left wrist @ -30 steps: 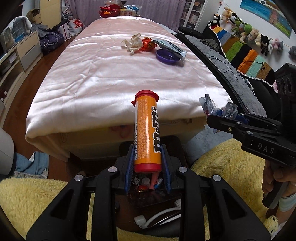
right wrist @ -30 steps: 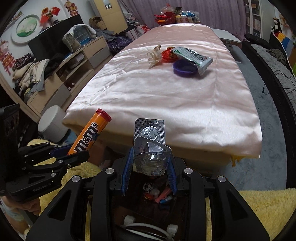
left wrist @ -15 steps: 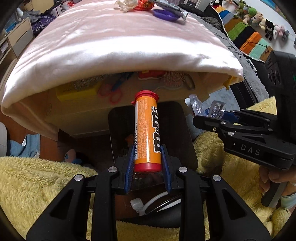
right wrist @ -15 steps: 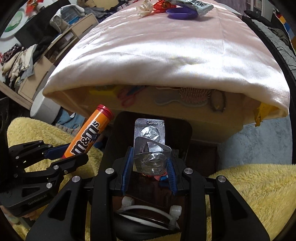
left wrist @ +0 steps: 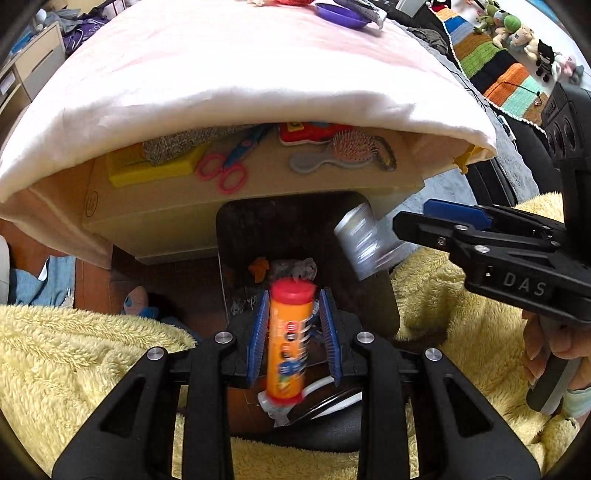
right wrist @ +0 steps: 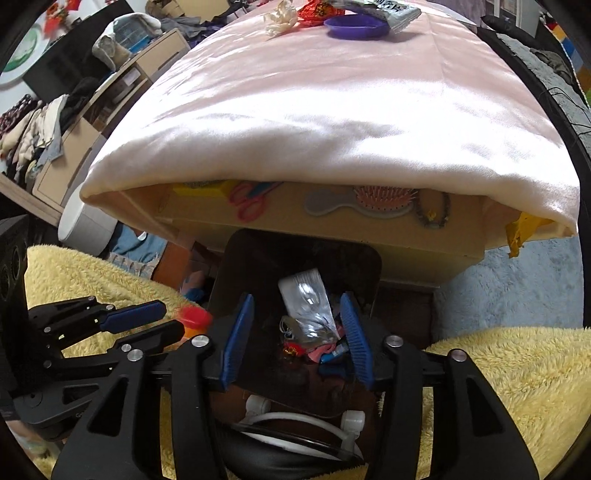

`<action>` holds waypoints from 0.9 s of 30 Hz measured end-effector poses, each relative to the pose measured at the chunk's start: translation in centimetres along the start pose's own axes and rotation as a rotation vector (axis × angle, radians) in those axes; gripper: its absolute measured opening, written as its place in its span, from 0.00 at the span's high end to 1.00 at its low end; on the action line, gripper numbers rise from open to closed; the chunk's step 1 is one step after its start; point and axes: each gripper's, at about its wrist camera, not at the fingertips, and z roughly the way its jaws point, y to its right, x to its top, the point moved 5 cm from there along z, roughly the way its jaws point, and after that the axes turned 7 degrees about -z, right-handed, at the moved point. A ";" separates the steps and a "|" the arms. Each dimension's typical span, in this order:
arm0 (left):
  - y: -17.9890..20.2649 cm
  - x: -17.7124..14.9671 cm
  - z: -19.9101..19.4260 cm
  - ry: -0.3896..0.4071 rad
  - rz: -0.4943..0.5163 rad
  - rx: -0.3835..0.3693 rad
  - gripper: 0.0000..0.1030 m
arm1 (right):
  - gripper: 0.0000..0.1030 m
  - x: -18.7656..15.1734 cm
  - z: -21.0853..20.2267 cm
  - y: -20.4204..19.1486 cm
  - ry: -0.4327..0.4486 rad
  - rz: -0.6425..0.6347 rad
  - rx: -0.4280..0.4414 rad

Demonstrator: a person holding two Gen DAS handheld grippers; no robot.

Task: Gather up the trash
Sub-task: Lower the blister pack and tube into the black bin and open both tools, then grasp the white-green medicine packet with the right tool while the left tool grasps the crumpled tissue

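Dropping between the parted fingers of the left gripper [left wrist: 293, 332], an orange tube [left wrist: 288, 350] (red cap up, long axis along the fingers) is seen over the dark bin [left wrist: 236, 236]; no pad appears to touch it. The right gripper [right wrist: 293, 339] is likewise spread, a blurred foil pack [right wrist: 306, 306] loose between its fingers, above trash in the bin [right wrist: 240, 258]. Wrappers [right wrist: 317, 13] and a purple dish [right wrist: 356, 26] are left well away on the satin-draped table [right wrist: 332, 110], yellow fleece [right wrist: 498, 369] flanking the bin.

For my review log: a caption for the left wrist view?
Open left gripper drops orange candy tube over dark trash bin; silver blister pack falls alongside.
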 end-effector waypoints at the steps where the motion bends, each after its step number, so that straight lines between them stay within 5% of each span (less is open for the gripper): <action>1: -0.1 0.1 -0.1 0.005 -0.003 0.002 0.70 | 0.49 0.1 -0.2 0.1 0.005 0.004 -0.003; 12: -1.3 1.8 -2.1 0.056 -0.024 0.018 0.57 | 0.42 1.6 -2.5 2.0 0.066 0.033 -0.020; 23: -1.7 6.9 -6.8 0.199 -0.006 0.058 0.19 | 0.24 6.3 -7.2 5.1 0.196 0.044 -0.095; 27: -1.6 9.4 -7.8 0.233 -0.001 0.067 0.16 | 0.15 8.5 -7.8 6.0 0.217 0.044 -0.105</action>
